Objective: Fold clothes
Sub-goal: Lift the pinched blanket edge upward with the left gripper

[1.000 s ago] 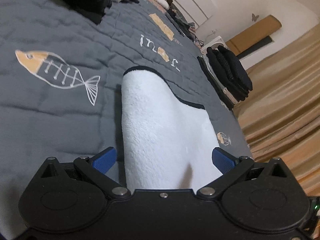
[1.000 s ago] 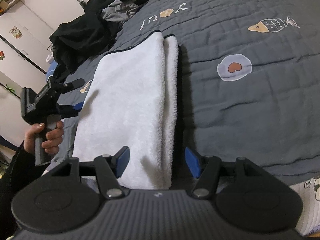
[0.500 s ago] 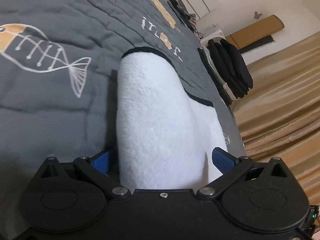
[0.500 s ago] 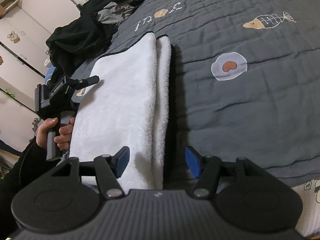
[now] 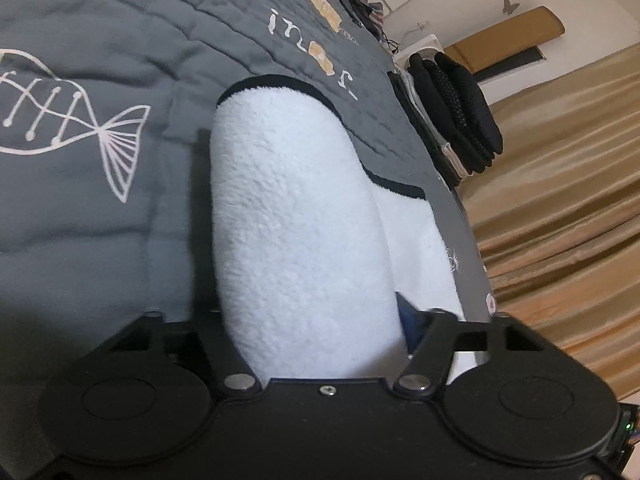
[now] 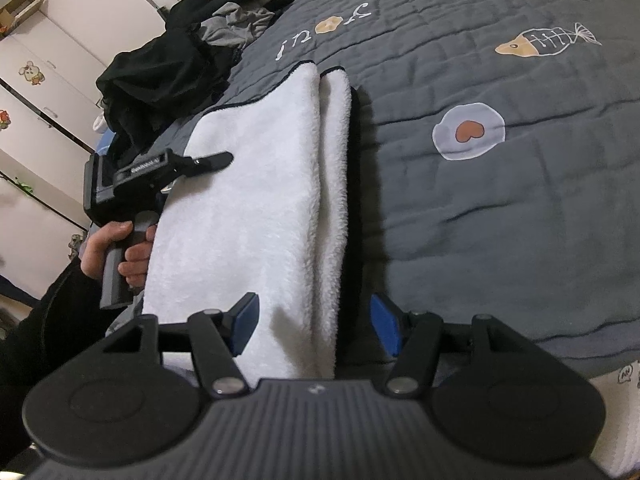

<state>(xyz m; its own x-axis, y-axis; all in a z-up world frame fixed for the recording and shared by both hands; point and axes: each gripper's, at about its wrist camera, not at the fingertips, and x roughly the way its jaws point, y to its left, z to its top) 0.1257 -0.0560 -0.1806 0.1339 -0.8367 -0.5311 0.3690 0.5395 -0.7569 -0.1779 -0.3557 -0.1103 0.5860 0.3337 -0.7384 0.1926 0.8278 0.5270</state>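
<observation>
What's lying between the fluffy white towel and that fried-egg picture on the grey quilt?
Only bare grey quilt, shadowed beside the white towel; the fried-egg print sits further right. The right wrist view shows it.

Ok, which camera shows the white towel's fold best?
The right wrist view: the white towel lies lengthwise on the bedspread, and the folded edge shows as a long seam along its right side. The left wrist view shows only a bulging end of the towel between that tool's closing jaws.
</observation>
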